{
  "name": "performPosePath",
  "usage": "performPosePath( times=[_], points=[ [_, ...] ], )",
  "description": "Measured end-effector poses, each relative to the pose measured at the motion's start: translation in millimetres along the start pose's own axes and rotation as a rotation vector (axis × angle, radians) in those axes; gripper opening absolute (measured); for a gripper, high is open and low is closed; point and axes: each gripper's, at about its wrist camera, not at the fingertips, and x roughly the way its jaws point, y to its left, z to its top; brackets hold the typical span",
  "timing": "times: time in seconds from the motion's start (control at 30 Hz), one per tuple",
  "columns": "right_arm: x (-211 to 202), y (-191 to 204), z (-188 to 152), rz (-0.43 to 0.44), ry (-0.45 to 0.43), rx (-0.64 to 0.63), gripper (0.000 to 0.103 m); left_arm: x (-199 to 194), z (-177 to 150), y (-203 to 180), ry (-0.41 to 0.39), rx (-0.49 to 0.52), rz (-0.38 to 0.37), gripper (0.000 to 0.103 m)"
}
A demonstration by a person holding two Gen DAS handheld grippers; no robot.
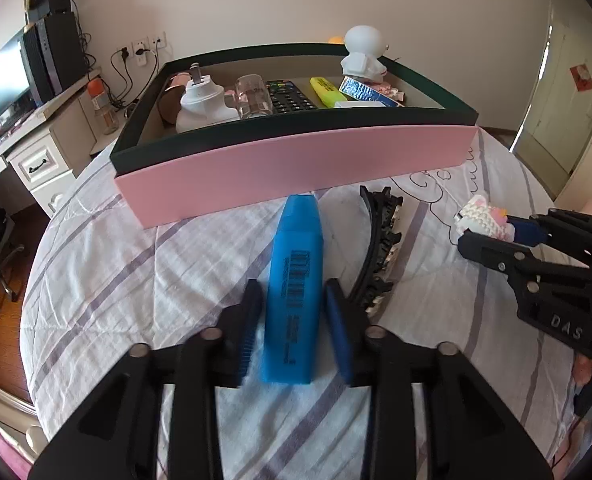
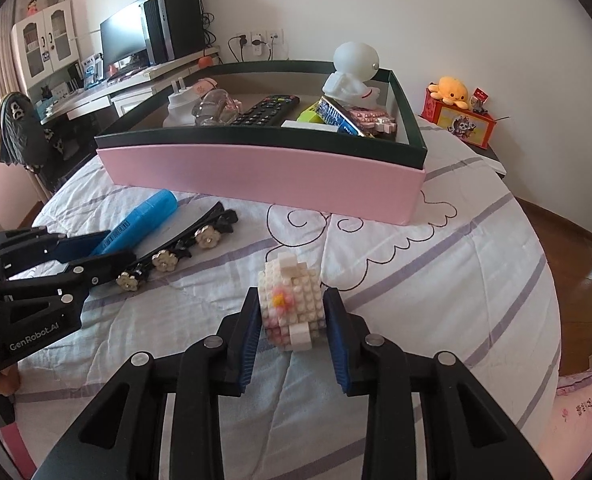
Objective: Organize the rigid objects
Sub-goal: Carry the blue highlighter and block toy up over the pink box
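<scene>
On the striped bedspread (image 1: 108,248), the left gripper (image 1: 294,308) straddled a blue highlighter (image 1: 294,280), jaws apart with a gap on each side. The highlighter pointed toward twelve o'clock at the pink box (image 1: 296,160). At three o'clock from it lay a black flowered hair clip (image 1: 380,240). The right gripper (image 2: 292,312) was clamped on a white brick figure (image 2: 290,304), which sat on the bed.

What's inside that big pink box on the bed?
Inside the pink box: a white plug-in device, a clear glass, a black remote, a yellow highlighter, a shiny blue packet and a white astronaut figure. The front wall hides the floor.
</scene>
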Motion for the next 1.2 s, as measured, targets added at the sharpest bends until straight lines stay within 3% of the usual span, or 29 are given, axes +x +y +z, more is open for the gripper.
performPosePath(
  times=[0.13, 0.37, 0.47, 0.53, 1.2],
  points=[
    [0.0, -1.0, -1.1, 0.0, 0.0, 0.0, 0.032, 4.4, 2.8, -5.9, 0.004, 0.018, 0.02, 0.051],
    [1.2, -0.6, -2.8, -0.008, 0.005, -0.002, 0.031, 5.9, 3.5, -4.1, 0.009, 0.006, 0.001, 0.057],
    [1.0, -1.0, -2.4, -0.007, 0.01, 0.002, 0.031, 4.9, 3.4, -3.3, 0.001, 0.003, 0.0, 0.049],
    [1.0, -0.6, -2.6, -0.01, 0.014, 0.0, 0.031, 3.6, 4.1, -1.8, -0.006, -0.006, 0.006, 0.027],
    [-9.0, 0.3, -2.0, 0.002, -0.022, 0.006, 0.031, -17.7, -6.3, 10.0, -0.045, -0.041, 0.017, 0.026]
  ],
)
